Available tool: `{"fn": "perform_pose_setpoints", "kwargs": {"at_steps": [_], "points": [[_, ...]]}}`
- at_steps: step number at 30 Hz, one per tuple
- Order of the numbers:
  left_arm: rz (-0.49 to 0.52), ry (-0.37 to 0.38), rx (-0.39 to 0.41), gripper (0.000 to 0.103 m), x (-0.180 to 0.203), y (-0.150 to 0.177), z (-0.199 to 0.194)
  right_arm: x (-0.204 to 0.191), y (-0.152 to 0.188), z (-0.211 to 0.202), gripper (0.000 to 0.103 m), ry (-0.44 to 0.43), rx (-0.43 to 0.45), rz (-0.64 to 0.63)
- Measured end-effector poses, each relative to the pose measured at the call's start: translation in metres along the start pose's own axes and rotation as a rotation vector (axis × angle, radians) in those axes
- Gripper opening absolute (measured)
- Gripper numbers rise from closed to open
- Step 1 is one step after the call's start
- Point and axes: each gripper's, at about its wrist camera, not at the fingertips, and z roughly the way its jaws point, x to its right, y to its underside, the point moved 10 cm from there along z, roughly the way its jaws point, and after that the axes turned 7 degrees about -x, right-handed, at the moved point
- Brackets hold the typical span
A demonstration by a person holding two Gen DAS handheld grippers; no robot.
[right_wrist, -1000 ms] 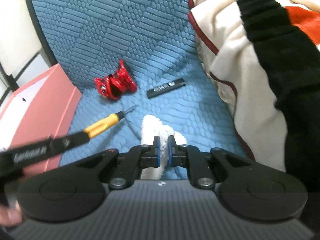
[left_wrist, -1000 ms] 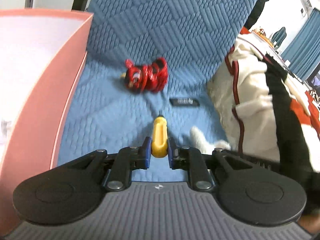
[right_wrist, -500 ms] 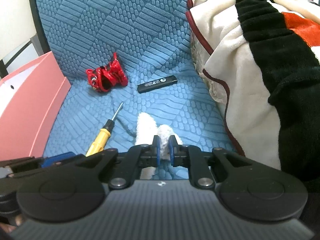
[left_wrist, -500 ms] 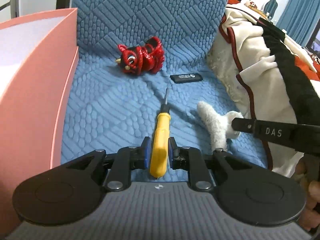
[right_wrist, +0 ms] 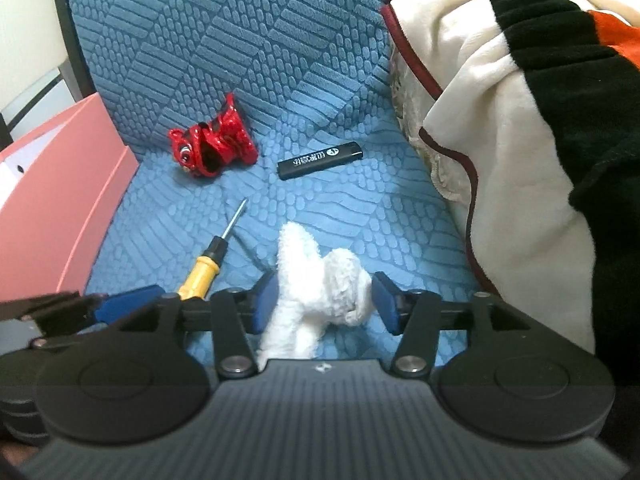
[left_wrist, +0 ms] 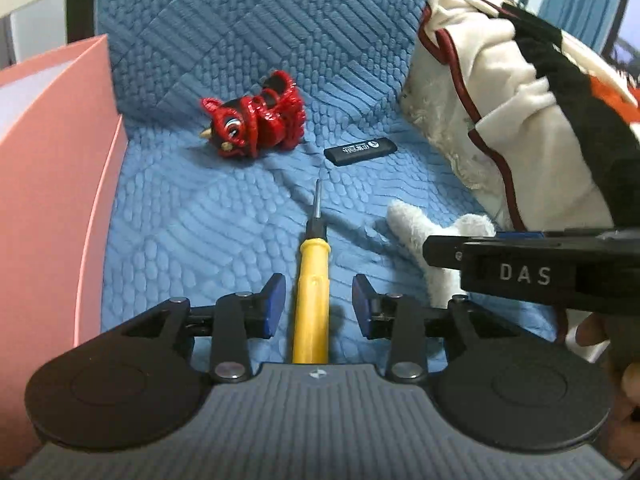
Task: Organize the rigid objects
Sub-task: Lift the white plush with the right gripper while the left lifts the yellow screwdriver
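Observation:
A yellow-handled screwdriver (left_wrist: pixel 311 296) lies on the blue quilted seat (left_wrist: pixel 192 224), between the open jaws of my left gripper (left_wrist: pixel 319 304); it also shows in the right wrist view (right_wrist: pixel 202 272). A white fluffy cloth (right_wrist: pixel 320 292) lies between the open jaws of my right gripper (right_wrist: pixel 326 300); it shows in the left wrist view (left_wrist: pixel 424 236) too. A red lion figurine (left_wrist: pixel 256 118) (right_wrist: pixel 212 148) and a black lighter (left_wrist: pixel 360 151) (right_wrist: pixel 320 160) lie farther back on the seat.
A pink box (left_wrist: pixel 52 184) (right_wrist: pixel 56 192) stands along the left edge of the seat. A cream, black and red blanket (left_wrist: pixel 520 120) (right_wrist: pixel 520 100) is piled on the right. The seat back (left_wrist: pixel 260 20) rises behind the objects.
Both grippers have opened: the left let go of the screwdriver and the right let go of the white cloth, and both things now lie on the seat.

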Motion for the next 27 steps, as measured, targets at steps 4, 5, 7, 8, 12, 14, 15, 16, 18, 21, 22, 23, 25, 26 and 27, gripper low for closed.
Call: {"fn": "perform_pose_setpoints", "kwargs": {"at_steps": [4, 5, 7, 8, 12, 14, 15, 16, 18, 21, 22, 23, 25, 26, 27], "points": [[0.04, -0.026, -0.013, 0.041, 0.005, 0.002, 0.009, -0.001, -0.001, 0.006, 0.055, 0.009, -0.012, -0.01], [0.049, -0.038, -0.016, 0.041, 0.005, 0.003, 0.011, 0.0, -0.001, 0.005, 0.055, 0.003, -0.011, -0.004], [0.063, -0.049, -0.011, 0.04, 0.006, 0.002, 0.015, 0.0, -0.002, 0.002, 0.055, -0.02, -0.005, 0.014], [0.068, -0.053, -0.008, 0.04, 0.006, 0.002, 0.016, 0.0, -0.001, 0.001, 0.055, -0.025, -0.005, 0.017], [0.056, -0.034, 0.01, 0.04, 0.005, -0.002, 0.018, 0.002, 0.001, 0.005, 0.055, -0.006, -0.028, 0.022], [0.08, -0.04, 0.016, 0.04, 0.005, -0.003, 0.02, 0.005, 0.002, 0.01, 0.054, -0.001, -0.048, 0.034], [0.091, -0.043, 0.02, 0.04, 0.006, -0.003, 0.02, 0.006, 0.003, 0.012, 0.055, -0.003, -0.06, 0.041], [0.101, -0.046, 0.023, 0.04, 0.007, -0.003, 0.02, 0.007, 0.004, 0.014, 0.056, -0.006, -0.066, 0.047], [0.121, -0.051, 0.031, 0.04, 0.008, -0.004, 0.022, 0.008, 0.003, 0.015, 0.054, -0.005, -0.067, 0.047], [0.122, -0.048, 0.033, 0.04, 0.008, -0.006, 0.024, 0.008, 0.003, 0.016, 0.052, -0.002, -0.065, 0.043], [0.115, -0.047, 0.031, 0.04, 0.008, -0.006, 0.025, 0.008, 0.003, 0.016, 0.051, -0.001, -0.065, 0.04], [0.111, -0.049, 0.025, 0.039, 0.007, -0.006, 0.025, 0.008, 0.003, 0.016, 0.051, 0.001, -0.066, 0.038], [0.107, -0.057, 0.018, 0.025, 0.006, -0.007, 0.025, 0.007, 0.003, 0.015, 0.05, 0.006, -0.069, 0.03], [0.099, -0.053, 0.013, 0.022, 0.005, -0.008, 0.025, 0.007, 0.003, 0.015, 0.05, 0.009, -0.069, 0.027], [0.091, -0.048, 0.011, 0.021, 0.005, -0.007, 0.024, 0.007, 0.003, 0.015, 0.049, 0.011, -0.069, 0.025]]}}
